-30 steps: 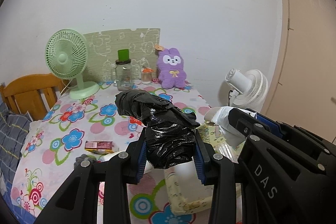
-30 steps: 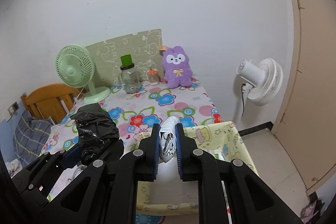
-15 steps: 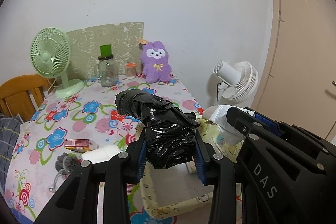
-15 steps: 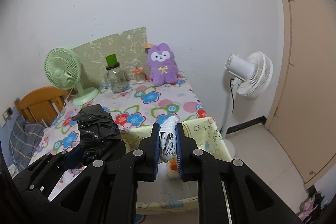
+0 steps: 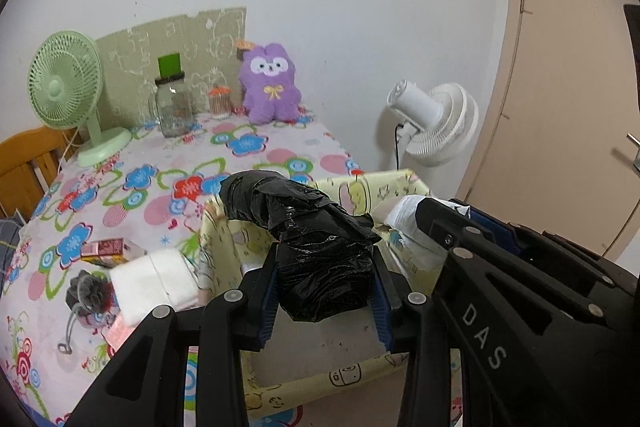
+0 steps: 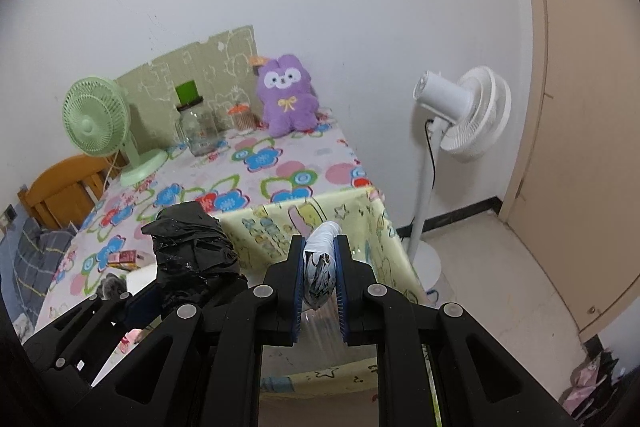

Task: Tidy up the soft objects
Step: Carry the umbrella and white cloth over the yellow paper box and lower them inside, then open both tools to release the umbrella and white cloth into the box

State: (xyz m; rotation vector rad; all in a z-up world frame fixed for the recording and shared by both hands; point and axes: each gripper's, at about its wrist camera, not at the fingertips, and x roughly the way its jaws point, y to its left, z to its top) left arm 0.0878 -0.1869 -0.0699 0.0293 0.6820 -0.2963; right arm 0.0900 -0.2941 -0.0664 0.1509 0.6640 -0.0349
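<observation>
Black bag point(image 5: 320, 259), crumpled, is pinched between the pads of the left gripper point(image 5: 325, 291), held over the open yellow bin point(image 5: 400, 183) at the table's near edge. Right gripper point(image 6: 319, 277), just beside it, is pressed tight on a white packet point(image 6: 320, 267) above the same bin. Left of the bin on the floral cloth point(image 5: 256, 147) lie a white pad point(image 5: 152, 275), a grey scrunchie point(image 5: 86, 293) and a small carton point(image 5: 104, 251). Farther back stand a green fan point(image 5: 66, 87), a jar point(image 5: 174, 103) and a purple plush point(image 5: 271, 85).
</observation>
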